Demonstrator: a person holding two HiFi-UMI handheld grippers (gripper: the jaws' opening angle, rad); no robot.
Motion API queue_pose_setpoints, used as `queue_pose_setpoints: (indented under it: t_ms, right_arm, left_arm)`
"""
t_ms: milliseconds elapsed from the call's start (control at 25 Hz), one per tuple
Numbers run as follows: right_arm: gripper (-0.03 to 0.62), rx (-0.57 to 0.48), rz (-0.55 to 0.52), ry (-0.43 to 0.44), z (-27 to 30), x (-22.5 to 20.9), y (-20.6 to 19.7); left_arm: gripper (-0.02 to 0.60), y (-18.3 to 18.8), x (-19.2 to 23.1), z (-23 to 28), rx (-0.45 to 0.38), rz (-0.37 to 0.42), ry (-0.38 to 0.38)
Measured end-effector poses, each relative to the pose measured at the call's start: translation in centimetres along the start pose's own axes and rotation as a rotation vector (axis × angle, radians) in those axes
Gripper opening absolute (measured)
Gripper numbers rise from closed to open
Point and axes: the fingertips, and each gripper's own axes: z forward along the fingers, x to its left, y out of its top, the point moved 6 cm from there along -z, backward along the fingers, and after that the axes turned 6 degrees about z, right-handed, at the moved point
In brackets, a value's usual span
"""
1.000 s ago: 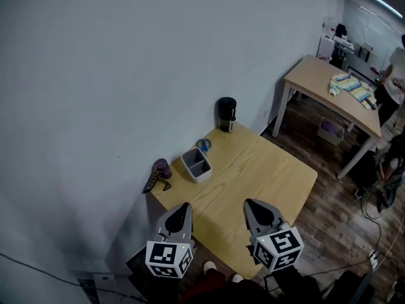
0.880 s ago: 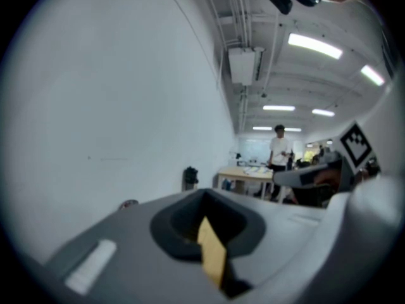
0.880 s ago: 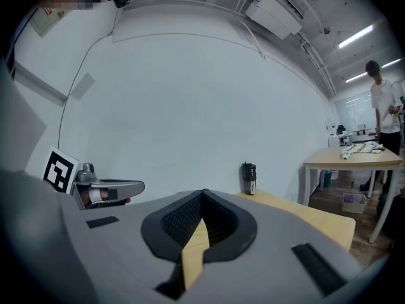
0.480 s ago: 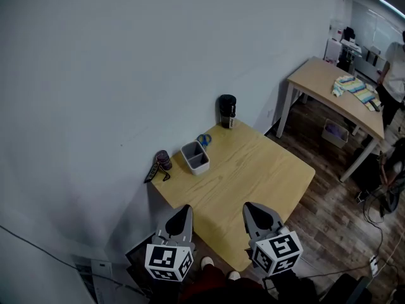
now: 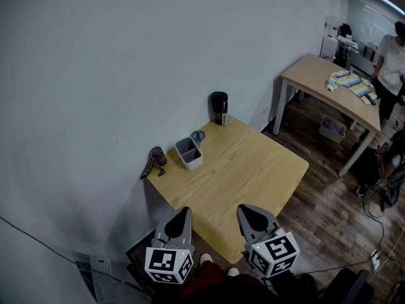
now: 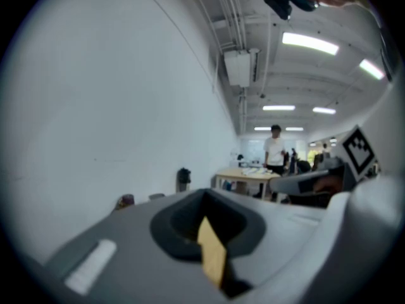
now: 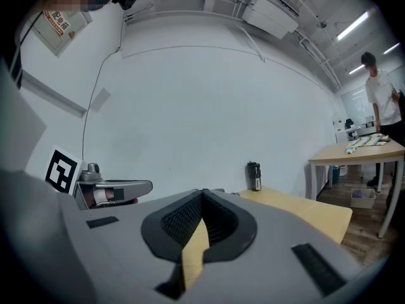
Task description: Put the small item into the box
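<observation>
Left hand-held gripper (image 5: 183, 213) and right hand-held gripper (image 5: 246, 210) both pressed together, empty, at near table (image 5: 253, 170) edge. Box (image 5: 188, 152) with small blue item (image 5: 198, 136) just beside it, at far side, well apart from both.

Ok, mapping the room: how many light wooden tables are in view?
2. One light wooden table nearby, bearing the open grey box; the other table at far right. More may be hidden.

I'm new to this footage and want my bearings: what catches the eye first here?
The left gripper and right gripper fill the bottom of the head view, both shut and empty, by the near edge of a wooden table. Along its wall side stand a black tumbler, a grey box with a small blue item beside it, and a dark object at the left corner.
</observation>
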Motion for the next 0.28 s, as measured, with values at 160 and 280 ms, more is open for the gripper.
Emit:
queue_pose_setpoints:
  t_ms: [160, 280]
  right_arm:
    - [0.008, -0.006, 0.006, 0.007, -1.1, 0.2, -0.2]
    - [0.008, -0.012, 0.008, 0.011, -2.1, 0.2, -0.1]
  left_arm:
    - [0.003, 0.0, -1.0, -0.6, -0.001, 0.003, -0.006]
    - [0.003, 0.2, -1.9, -1.0, 0.0, 0.009, -0.01]
